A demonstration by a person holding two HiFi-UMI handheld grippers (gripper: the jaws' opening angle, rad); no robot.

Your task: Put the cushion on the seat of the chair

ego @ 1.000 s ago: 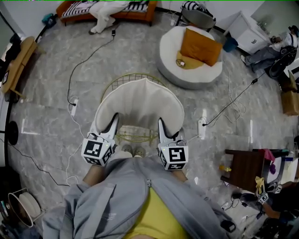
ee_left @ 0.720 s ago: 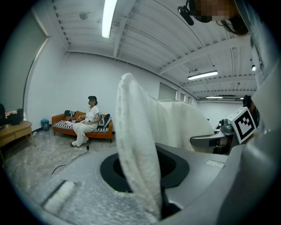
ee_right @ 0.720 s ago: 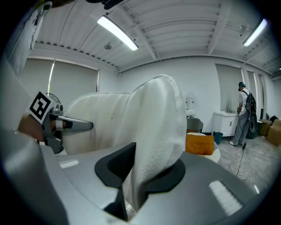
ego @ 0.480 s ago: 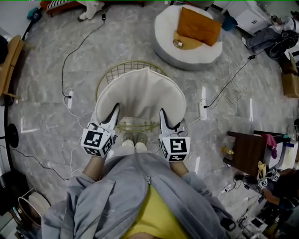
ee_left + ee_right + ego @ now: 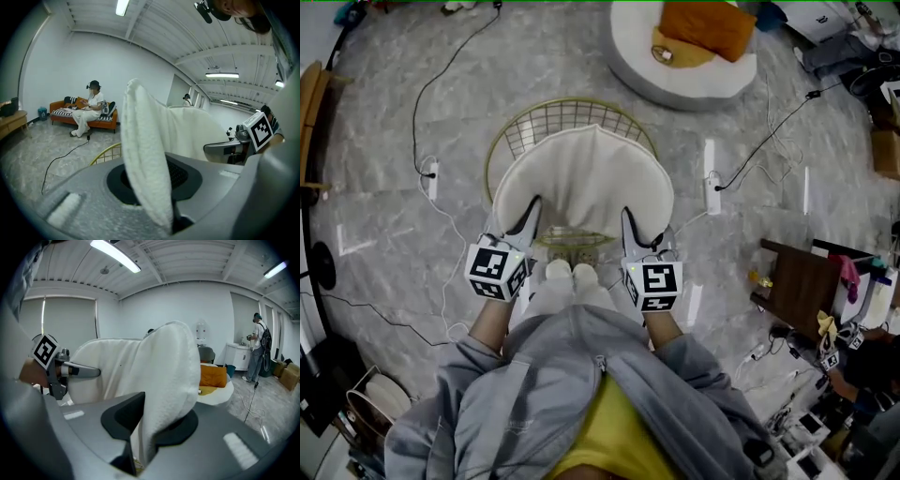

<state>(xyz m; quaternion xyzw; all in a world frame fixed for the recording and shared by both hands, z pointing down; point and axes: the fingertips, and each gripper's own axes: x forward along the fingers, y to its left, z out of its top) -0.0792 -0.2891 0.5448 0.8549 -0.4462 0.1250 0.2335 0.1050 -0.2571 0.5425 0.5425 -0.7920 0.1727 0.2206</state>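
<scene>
A white fleecy cushion (image 5: 581, 178) hangs over the gold wire chair (image 5: 551, 124), held up by its two near corners. My left gripper (image 5: 528, 211) is shut on the cushion's left edge (image 5: 145, 187). My right gripper (image 5: 630, 222) is shut on the right edge (image 5: 164, 394). In the left gripper view the cushion's edge runs upright between the jaws, and the other gripper (image 5: 234, 149) shows behind it. The chair's seat is hidden under the cushion; only its wire back and front rim (image 5: 567, 238) show.
A round white pouffe (image 5: 684, 56) with an orange pillow (image 5: 705, 23) lies beyond the chair. Cables and power strips (image 5: 713, 192) trail on the marble floor either side. A dark side table (image 5: 802, 281) stands at the right. A person sits on an orange sofa (image 5: 84, 116).
Both grippers have come down with the cushion, which now sits lower over the wire chair. The head view has tilted, so the pouffe has slid toward the top edge.
</scene>
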